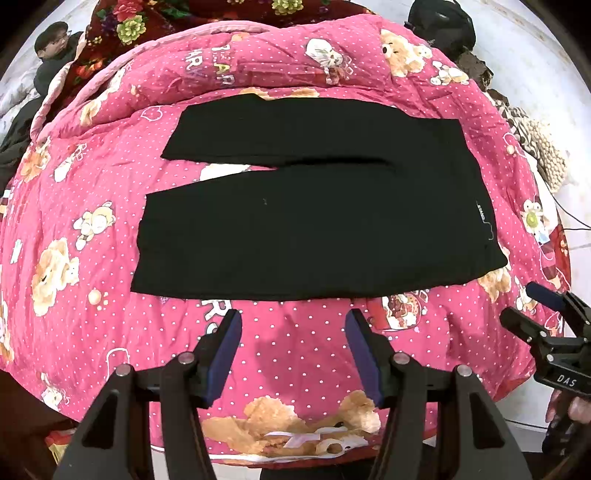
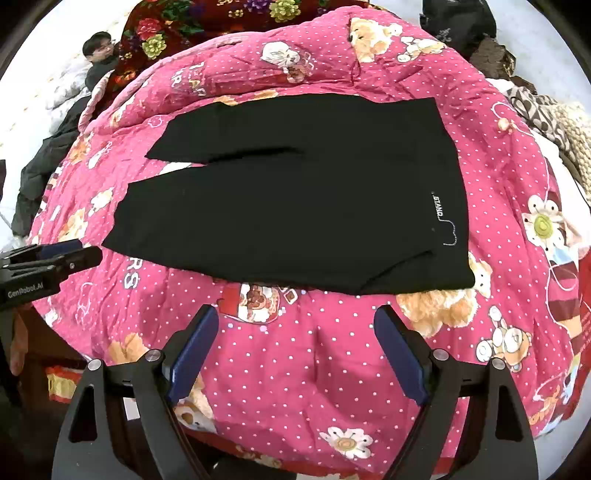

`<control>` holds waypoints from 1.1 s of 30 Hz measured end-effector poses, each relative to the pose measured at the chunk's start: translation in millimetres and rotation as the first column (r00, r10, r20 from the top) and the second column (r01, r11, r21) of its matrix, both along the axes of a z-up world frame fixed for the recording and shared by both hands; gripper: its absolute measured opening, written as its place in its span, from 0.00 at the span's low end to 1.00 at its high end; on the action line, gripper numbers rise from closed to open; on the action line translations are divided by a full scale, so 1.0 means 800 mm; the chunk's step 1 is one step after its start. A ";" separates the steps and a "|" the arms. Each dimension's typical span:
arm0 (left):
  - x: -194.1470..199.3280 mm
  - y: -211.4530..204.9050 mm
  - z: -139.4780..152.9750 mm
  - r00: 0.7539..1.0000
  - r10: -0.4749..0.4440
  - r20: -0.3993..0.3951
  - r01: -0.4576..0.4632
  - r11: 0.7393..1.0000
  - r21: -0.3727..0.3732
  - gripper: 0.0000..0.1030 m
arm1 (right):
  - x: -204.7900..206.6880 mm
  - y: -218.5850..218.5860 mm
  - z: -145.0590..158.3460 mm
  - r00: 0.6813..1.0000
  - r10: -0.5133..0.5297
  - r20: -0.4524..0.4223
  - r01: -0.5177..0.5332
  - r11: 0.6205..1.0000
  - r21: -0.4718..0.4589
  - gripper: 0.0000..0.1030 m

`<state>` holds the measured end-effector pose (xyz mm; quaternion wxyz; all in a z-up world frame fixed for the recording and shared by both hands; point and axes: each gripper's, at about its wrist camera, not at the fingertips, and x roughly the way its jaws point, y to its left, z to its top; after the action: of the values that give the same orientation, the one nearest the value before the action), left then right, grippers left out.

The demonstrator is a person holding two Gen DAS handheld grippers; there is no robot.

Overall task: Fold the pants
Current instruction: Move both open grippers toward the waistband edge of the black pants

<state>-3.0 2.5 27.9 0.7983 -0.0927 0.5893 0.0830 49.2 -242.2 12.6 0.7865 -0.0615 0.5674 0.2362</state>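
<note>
Both grippers hover over a pink bear-print quilt (image 1: 92, 206), jaws spread wide and holding nothing: the left gripper (image 1: 293, 317) near the leg end, the right gripper (image 2: 295, 314) nearer the waist. Black pants (image 2: 295, 206) lie flat and unfolded across the quilt just beyond the fingertips, legs pointing left, waistband to the right. A dark red floral blanket (image 2: 177, 29) sits behind the quilt. White "STAND." lettering (image 2: 438, 207) marks the pants near the waist.
</note>
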 end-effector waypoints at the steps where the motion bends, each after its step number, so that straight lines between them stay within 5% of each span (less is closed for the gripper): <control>1: 0.001 0.000 0.001 1.000 0.000 0.001 0.000 1.000 0.001 0.62 | 0.002 0.000 0.000 1.000 0.004 0.000 -0.004 1.000 0.006 0.84; 20: 0.026 -0.007 -0.009 0.999 -0.051 -0.012 0.051 0.998 -0.048 0.63 | 0.013 -0.004 0.005 1.000 -0.009 0.011 0.009 1.000 -0.004 0.84; 33: 0.012 -0.001 0.008 0.994 -0.075 0.082 0.076 0.997 -0.018 0.63 | 0.006 -0.007 0.015 0.999 -0.054 0.006 0.054 0.998 0.019 0.83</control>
<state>6.5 1.5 34.1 0.8230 -0.0821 0.5604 0.0427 53.7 -247.6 24.3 0.7950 -0.0396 0.5639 0.2200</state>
